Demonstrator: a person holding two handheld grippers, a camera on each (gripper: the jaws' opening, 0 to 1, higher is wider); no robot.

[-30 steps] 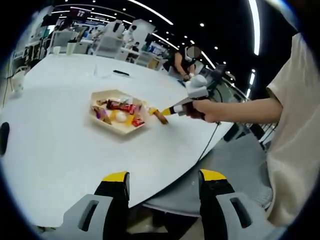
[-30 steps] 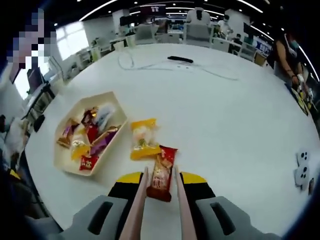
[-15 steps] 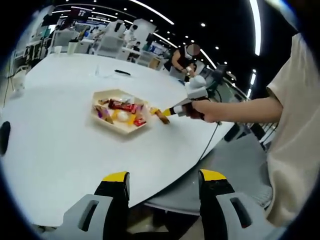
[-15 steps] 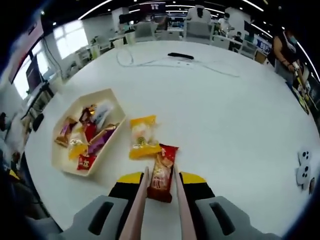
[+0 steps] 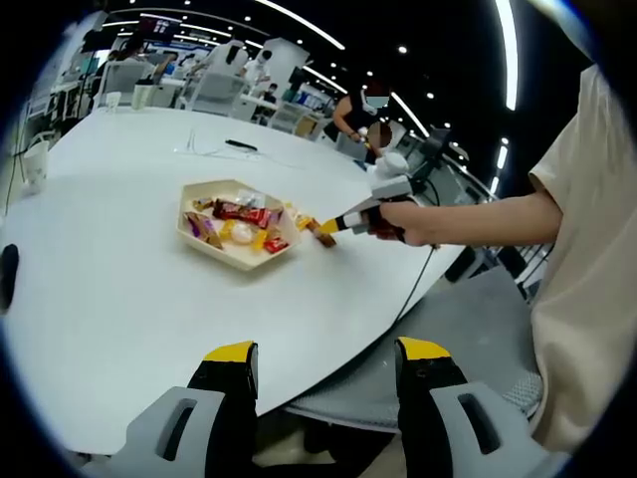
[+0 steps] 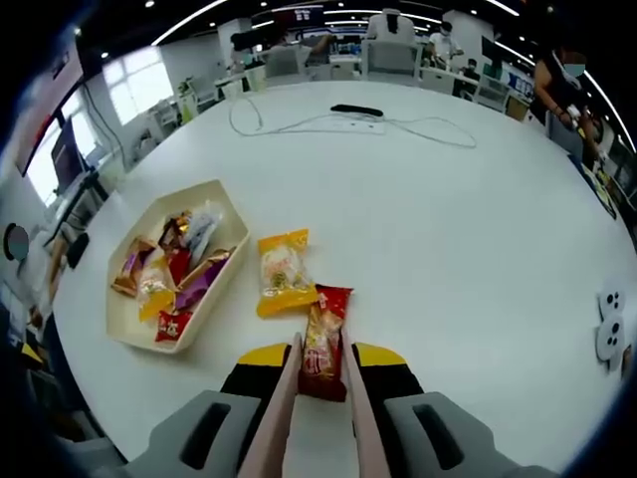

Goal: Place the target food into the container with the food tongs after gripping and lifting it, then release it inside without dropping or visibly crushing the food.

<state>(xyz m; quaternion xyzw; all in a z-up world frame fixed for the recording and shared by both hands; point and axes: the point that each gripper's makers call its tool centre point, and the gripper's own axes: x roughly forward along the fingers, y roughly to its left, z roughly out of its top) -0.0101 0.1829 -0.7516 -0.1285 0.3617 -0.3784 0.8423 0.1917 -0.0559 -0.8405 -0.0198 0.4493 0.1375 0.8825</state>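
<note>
A red snack packet [image 6: 321,339] lies lengthwise between the two pink arms of the food tongs [image 6: 282,410], which my right gripper [image 6: 320,357] is shut on. Just beyond it, a yellow packet [image 6: 283,271] rests on the white table. To the left sits the cream hexagonal tray [image 6: 127,337], holding several wrapped snacks. From the left gripper view, the right gripper [image 5: 383,199] reaches in with a hand on it, the red packet [image 5: 320,235] at its tip beside the tray [image 5: 237,263]. My left gripper [image 5: 326,355] hangs open over the table's near edge, holding nothing.
A black bar [image 6: 356,111] and a thin cable [image 6: 299,123] lie far across the table. A white object [image 6: 607,339] sits at the right edge. A paper cup [image 5: 38,165] stands far left. A person [image 5: 360,118] works at the far side.
The tong arms have drawn slightly closer around the red packet, and the right view has shifted a little. The left gripper stays open and still.
</note>
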